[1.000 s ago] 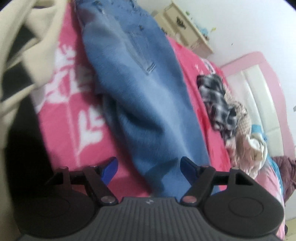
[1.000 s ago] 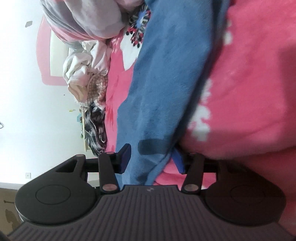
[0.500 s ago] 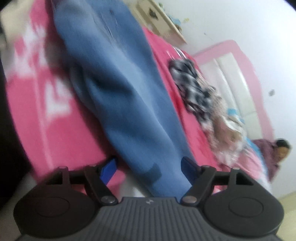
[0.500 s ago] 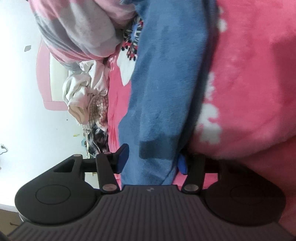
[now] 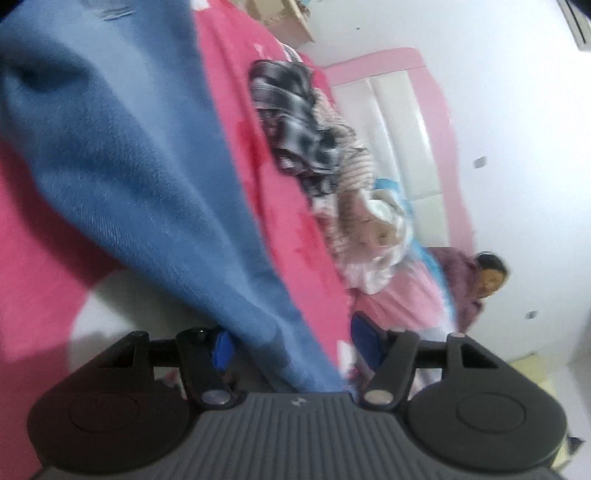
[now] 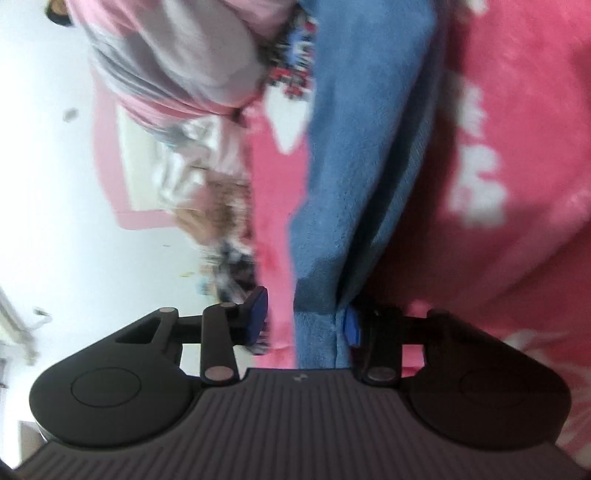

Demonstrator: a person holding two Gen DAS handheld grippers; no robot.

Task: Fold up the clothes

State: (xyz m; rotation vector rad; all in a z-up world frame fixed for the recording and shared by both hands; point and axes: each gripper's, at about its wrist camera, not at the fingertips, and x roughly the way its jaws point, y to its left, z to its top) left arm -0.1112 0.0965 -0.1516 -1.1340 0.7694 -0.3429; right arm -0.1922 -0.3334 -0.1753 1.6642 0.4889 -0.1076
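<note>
Both views blurred. Jeans [image 5: 140,177] lie stretched along the bed's pink blanket [image 5: 33,236], denim running from each gripper away into the frame.

Left gripper [image 5: 288,341]: jaws wide apart, blue pads [image 5: 221,349] well separated. A jeans leg end passes between them, right up to the gripper body. Fabric lies vs. the left pad; gap shows by the right pad. Not pinched, so no grip on it.

Right gripper [image 6: 304,317]: jaws also apart, less wide. Jeans [image 6: 365,155] hem sits between the pads, touching the right-hand pad [image 6: 351,325]; clear gap of pink blanket [image 6: 517,129] btw. cloth and the left-hand pad. Again no clamp on the denim. This view is rolled sideways.

Blanket has white pattern patches, seen best in right wrist view.

Beyond the jeans in the left wrist view: a clothes pile [image 5: 325,162] on the far side of the bed w/ a dark plaid piece on top end, then striped and white items nearer the headboard [image 5: 399,125]. Headboard is pink-framed w/ white padded panels, vs. a white wall. A person [image 5: 476,280] in a mauve top sits by the bed's far corner, near the headboard. A pale wood cabinet [image 5: 295,18] shows at the top edge.

Right wrist view: same pile [image 6: 207,184] left of the jeans, plus a pink-grey bundle [image 6: 177,62] at top.
</note>
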